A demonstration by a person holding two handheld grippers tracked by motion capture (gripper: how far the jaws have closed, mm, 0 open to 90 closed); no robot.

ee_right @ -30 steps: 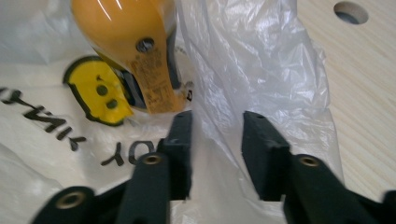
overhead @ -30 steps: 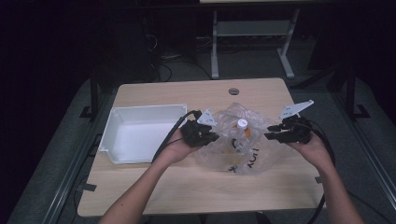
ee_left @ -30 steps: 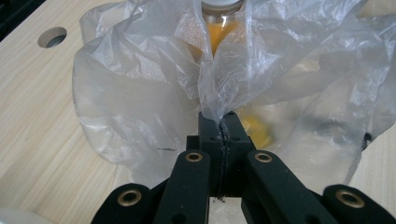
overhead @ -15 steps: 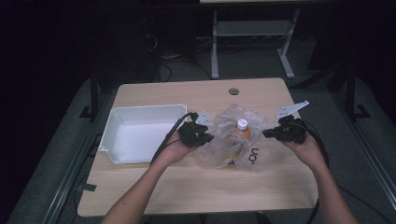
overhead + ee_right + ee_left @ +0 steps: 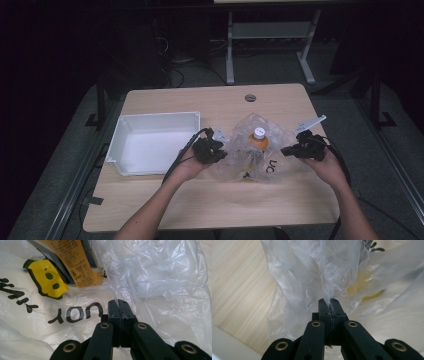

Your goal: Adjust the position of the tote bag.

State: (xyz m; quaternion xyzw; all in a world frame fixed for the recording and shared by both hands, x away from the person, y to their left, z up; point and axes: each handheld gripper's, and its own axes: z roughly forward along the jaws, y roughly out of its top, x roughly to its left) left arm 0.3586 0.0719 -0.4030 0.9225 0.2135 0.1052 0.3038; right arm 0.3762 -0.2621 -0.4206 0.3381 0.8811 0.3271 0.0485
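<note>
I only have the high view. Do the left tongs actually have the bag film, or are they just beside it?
Observer: The left tongs are shut with a pleat of the plastic bag pinched between the jaws, as the left gripper view shows.
Operator: And the right?
Observer: The right tongs are also shut on a fold of film, next to black lettering printed on the bag.
Operator: What is the orange thing inside?
Observer: A bottle with an orange label carrying fine print, seen through the film in the right gripper view.

A plastic bag [image 5: 260, 157] is lying on the table [image 5: 200, 200] just right of the tray [image 5: 152, 145], a bottle [image 5: 258, 139] sitting inside it
</note>
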